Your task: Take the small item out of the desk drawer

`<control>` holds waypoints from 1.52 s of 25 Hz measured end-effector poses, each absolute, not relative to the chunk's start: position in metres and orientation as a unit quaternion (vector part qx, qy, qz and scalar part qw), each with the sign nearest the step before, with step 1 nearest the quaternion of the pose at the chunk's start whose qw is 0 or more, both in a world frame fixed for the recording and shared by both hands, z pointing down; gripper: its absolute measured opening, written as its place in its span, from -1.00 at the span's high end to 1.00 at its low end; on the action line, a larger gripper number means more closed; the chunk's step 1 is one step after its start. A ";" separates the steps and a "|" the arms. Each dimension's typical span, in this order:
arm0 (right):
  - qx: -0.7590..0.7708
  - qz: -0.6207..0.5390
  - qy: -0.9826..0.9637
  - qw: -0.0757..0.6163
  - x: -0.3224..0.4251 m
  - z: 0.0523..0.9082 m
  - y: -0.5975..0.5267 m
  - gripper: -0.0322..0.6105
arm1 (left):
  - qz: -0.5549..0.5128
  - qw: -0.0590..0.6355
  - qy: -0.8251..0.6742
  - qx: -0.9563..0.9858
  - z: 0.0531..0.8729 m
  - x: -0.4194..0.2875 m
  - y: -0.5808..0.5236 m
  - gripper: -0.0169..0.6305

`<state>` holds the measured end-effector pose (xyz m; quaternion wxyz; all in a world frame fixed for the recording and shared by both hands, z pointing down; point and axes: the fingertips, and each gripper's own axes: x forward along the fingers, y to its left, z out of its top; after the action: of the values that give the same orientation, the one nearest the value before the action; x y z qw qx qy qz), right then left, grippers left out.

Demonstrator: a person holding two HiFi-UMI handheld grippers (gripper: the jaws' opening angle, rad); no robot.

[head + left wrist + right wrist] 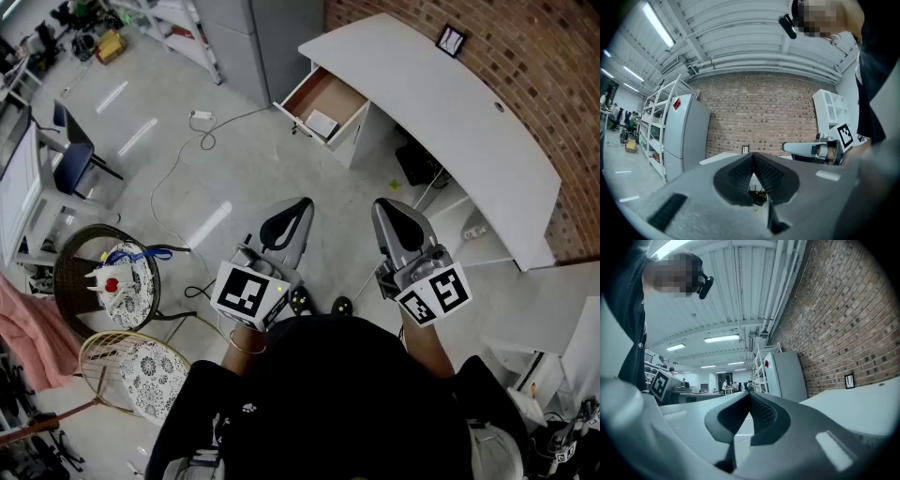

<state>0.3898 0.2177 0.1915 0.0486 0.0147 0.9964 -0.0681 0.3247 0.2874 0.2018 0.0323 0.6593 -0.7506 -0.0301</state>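
The white curved desk [450, 103] stands along the brick wall at the upper right of the head view. Its wood-lined drawer [323, 101] is pulled open, and a small white item [322, 123] lies inside near the front. Both grippers are held close to my body, well short of the drawer and pointing towards it. My left gripper [298, 206] is shut with nothing in it, and in its own view the left gripper [752, 158] has its ribbed pads pressed together. My right gripper [389, 208] is also shut and empty, as the right gripper [750, 395] shows in its own view.
A power strip with a long cable [200, 118] lies on the floor left of the drawer. A grey cabinet [253, 37] stands behind it. At the left are a blue chair [75, 159], a wicker chair [103, 281] and a racket [112, 370]. A small picture frame [451, 39] sits on the desk.
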 end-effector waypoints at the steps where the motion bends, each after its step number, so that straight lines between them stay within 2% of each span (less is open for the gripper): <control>1: 0.013 -0.069 0.996 0.049 0.387 0.193 0.218 0.89 | -0.028 0.032 -0.749 0.661 0.205 0.321 0.288 0.97; 20: -0.015 -0.069 0.995 0.064 0.340 0.197 0.221 0.89 | -0.033 0.023 -0.722 0.691 0.211 0.268 0.291 0.97; 38: 0.010 -0.068 0.997 0.031 0.307 0.207 0.241 0.89 | -0.057 0.054 -0.748 0.659 0.225 0.236 0.328 0.97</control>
<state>0.3072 0.2405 0.2066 0.0307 0.0101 0.9972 -0.0679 0.2356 0.3280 0.2246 0.0539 0.6586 -0.7484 -0.0567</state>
